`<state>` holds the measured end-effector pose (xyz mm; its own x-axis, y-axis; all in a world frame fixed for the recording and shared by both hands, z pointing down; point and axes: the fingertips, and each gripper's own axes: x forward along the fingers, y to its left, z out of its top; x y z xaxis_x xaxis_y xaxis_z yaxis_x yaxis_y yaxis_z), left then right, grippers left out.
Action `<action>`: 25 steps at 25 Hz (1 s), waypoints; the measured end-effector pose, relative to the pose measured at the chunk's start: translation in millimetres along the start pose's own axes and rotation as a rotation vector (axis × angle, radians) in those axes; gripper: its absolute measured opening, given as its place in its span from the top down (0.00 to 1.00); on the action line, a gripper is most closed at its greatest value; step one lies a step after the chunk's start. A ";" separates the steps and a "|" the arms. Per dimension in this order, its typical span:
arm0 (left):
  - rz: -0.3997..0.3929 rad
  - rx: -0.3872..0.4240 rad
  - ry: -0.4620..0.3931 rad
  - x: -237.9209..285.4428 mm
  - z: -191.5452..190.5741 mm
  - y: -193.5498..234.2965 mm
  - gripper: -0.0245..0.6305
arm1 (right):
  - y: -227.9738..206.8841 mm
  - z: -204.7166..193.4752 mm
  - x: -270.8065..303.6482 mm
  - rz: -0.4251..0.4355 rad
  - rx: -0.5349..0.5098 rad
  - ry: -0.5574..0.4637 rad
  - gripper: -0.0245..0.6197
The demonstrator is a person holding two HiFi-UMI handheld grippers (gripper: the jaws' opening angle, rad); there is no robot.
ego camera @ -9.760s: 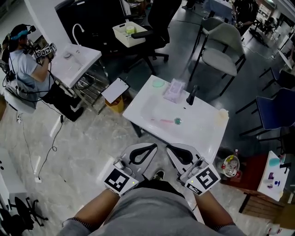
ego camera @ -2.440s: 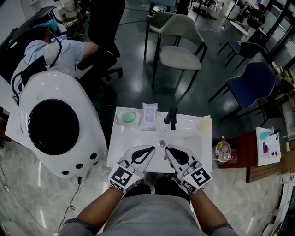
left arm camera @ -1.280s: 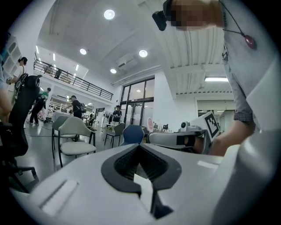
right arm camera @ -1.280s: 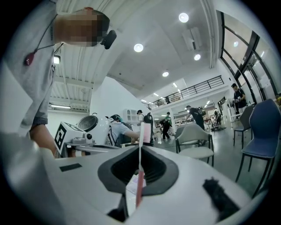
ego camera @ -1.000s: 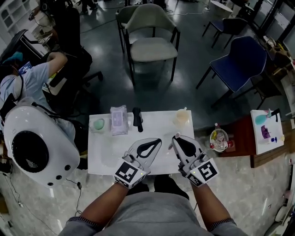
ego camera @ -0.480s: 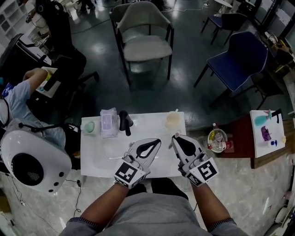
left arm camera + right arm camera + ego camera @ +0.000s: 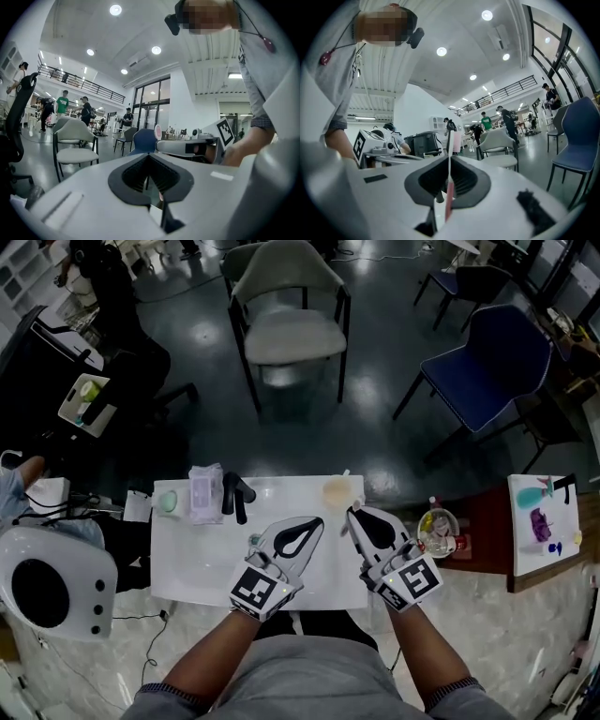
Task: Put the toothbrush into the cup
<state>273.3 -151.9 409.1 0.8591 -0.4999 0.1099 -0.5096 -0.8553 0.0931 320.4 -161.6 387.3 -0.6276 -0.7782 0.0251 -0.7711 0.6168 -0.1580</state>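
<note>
Looking down from my head cam, both grippers are over the white tabletop (image 7: 202,563). My left gripper (image 7: 316,522) is around the middle and my right gripper (image 7: 352,513) has its tips just beside the cup (image 7: 336,491), which sits near the back edge toward the right corner. The cup's a pale, see-through yellowish thing. Along the back edge to the left there's a black faucet (image 7: 234,498), a clear packet (image 7: 204,493) and a little green round thing (image 7: 167,501). In the left gripper view that gripper's jaws are pressed together with nothing in them, and off to the right I can see the right gripper with the toothbrush (image 7: 158,133) head poking up above it, a small pinkish-white oval. In the right gripper view the jaws are clamped on the toothbrush, so it's up in the air in my right gripper, not in the cup. It stands upright between them: pink handle low in the grip, thin white neck, and a pink and white bristle head sticking up past the tips.
</note>
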 end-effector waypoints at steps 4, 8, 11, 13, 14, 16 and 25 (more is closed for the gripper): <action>0.011 -0.008 -0.003 16.1 -3.0 12.6 0.95 | -18.1 -1.0 12.0 -0.002 -0.011 0.008 0.93; 0.008 -0.027 -0.006 34.7 -13.5 25.4 0.95 | -39.0 -5.9 22.9 -0.040 -0.010 0.010 0.93; -0.003 -0.041 -0.007 45.2 -20.5 37.6 0.95 | -52.1 -11.5 33.9 -0.077 0.002 0.008 0.93; -0.017 -0.049 -0.006 50.2 -27.5 44.5 0.95 | -57.2 -18.7 40.8 -0.097 0.011 0.012 0.93; -0.026 -0.047 -0.007 53.9 -31.8 48.2 0.95 | -60.7 -22.7 44.4 -0.107 0.015 0.014 0.93; -0.031 -0.062 0.004 62.3 -39.2 55.0 0.95 | -68.9 -31.0 51.1 -0.126 0.021 0.015 0.93; -0.016 -0.116 0.035 91.7 -73.1 75.5 0.95 | -94.4 -74.3 66.9 -0.205 -0.008 0.039 0.93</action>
<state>310.1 -252.4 498.6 0.8658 -0.4800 0.1414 -0.5000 -0.8406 0.2084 343.2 -263.1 477.3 -0.4610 -0.8825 0.0938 -0.8839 0.4471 -0.1376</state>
